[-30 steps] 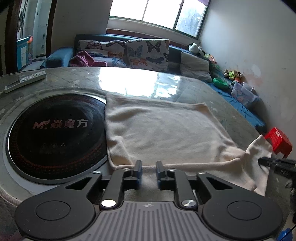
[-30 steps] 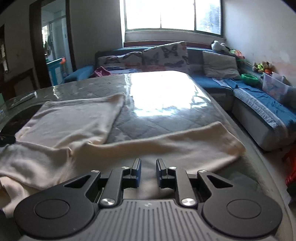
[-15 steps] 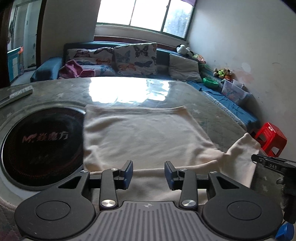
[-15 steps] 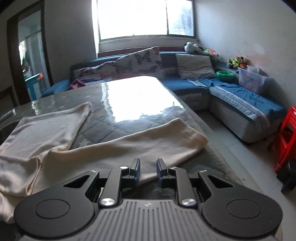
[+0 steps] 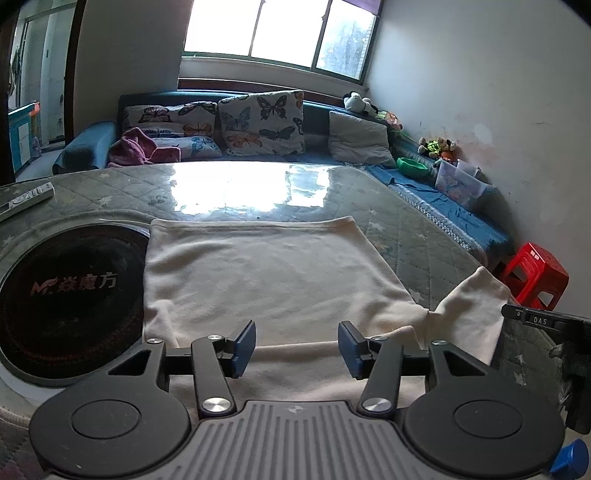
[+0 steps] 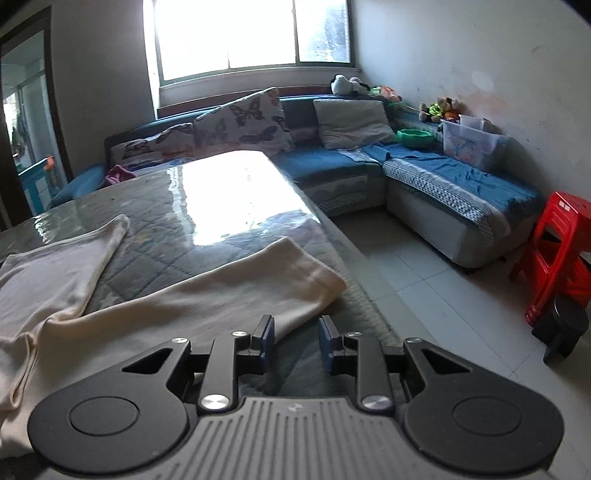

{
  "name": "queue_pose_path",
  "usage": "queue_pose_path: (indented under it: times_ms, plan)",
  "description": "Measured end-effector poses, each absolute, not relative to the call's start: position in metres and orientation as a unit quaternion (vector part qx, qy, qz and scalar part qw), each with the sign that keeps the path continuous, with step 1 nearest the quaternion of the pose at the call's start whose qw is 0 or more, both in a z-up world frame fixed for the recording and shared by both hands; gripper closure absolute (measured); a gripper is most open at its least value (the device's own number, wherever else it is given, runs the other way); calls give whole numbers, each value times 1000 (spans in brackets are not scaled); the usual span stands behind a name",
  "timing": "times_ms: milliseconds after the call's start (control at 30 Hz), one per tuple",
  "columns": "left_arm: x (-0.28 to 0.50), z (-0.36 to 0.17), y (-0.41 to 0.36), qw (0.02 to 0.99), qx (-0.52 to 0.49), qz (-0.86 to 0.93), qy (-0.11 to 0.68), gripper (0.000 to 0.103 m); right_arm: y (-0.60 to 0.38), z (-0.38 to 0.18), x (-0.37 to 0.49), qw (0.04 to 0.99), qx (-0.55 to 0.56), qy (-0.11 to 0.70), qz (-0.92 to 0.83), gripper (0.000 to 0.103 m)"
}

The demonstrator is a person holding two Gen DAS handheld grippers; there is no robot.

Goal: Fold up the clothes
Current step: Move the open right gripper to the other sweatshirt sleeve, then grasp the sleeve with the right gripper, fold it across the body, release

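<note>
My left gripper (image 5: 296,345) hangs low over the near edge of the cloth (image 5: 266,277), level and pointing across the table (image 5: 413,236) toward the sofa (image 5: 92,147). Its jaws stand wide apart and hold nothing; cream fabric shows in the gap between the blue pads (image 5: 243,347). My right gripper (image 6: 293,343) sits near the table's right edge, aimed toward the window (image 6: 251,33). Its jaws are parted too, less widely, and nothing is pinched between them; the sleeve (image 6: 236,295) lies just ahead and to the left of its tips.

The cloth lies spread flat on the table, its body squared off with a straight far hem. Its left edge meets the rim of the round black cooktop (image 5: 66,299). The sleeve runs out to the right, its cuff reaching close to the table's right edge. Past the far hem the quilted, glossy tabletop runs on toward the sofa, with a remote (image 5: 26,197) at the far left. Off the right edge the tiled floor (image 6: 424,288) drops away, with a red stool (image 6: 561,251) and a dark bin (image 6: 565,328) beside it.
</note>
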State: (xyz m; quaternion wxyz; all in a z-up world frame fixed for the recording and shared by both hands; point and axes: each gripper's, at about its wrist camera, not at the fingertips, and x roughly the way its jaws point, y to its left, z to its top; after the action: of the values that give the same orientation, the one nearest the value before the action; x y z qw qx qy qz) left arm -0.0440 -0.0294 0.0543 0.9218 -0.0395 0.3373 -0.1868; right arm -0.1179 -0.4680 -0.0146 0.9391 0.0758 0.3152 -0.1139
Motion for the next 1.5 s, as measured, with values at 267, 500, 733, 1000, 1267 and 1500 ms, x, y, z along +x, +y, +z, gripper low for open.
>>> queue_pose_path:
  times_ms: [267, 500, 733, 1000, 1267, 1500]
  plan:
    - [-41, 49, -25, 919, -49, -184, 344, 47, -475, -12, -118, 936, 87, 314, -132, 77]
    - [-40, 52, -25, 922, -56, -180, 337, 44, -482, -8, -124, 936, 88, 311, -137, 76]
    - [-42, 54, -28, 924, -55, -182, 331, 41, -491, -9, -130, 935, 91, 313, -143, 76]
    - [-44, 50, -29, 923, -58, -180, 334, 37, -497, -6, -124, 936, 109, 306, -135, 76]
    - [-49, 48, -27, 923, -60, -176, 336, 33, -497, -9, -101, 933, 114, 317, -125, 77]
    - [-52, 47, -21, 925, -59, -166, 337, 29, -492, -7, -101, 939, 116, 299, -124, 98]
